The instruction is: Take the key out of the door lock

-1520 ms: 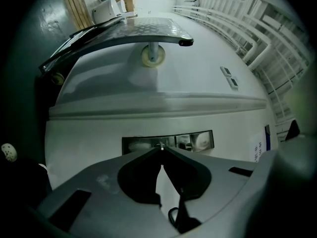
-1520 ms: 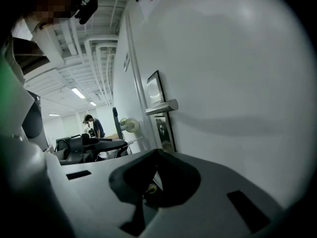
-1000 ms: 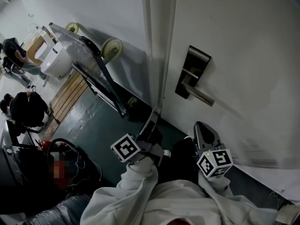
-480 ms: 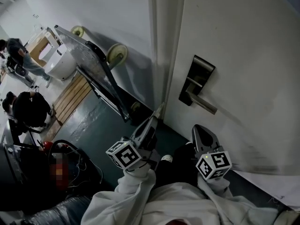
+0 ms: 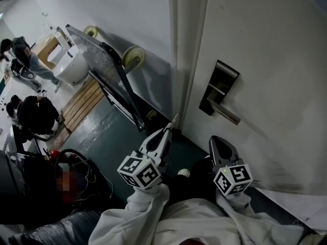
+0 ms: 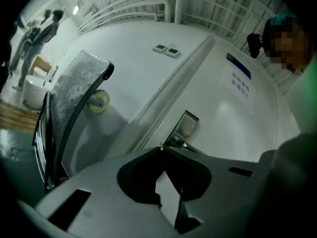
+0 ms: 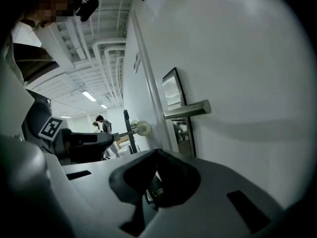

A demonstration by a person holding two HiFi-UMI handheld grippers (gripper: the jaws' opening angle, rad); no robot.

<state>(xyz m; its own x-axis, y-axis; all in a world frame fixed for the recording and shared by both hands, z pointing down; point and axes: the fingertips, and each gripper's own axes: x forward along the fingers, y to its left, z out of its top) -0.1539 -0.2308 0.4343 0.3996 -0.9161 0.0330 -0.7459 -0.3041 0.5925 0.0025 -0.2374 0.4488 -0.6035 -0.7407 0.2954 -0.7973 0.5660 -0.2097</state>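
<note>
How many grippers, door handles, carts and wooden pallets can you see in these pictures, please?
grippers: 2, the left gripper and the right gripper
door handle: 1
cart: 1
wooden pallet: 1
total: 5

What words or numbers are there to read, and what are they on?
Sign on the door: a few lines of print under a blue strip, too blurred to read.
Marker cubes: only black and white squares, no words.
No other writing shows.
</note>
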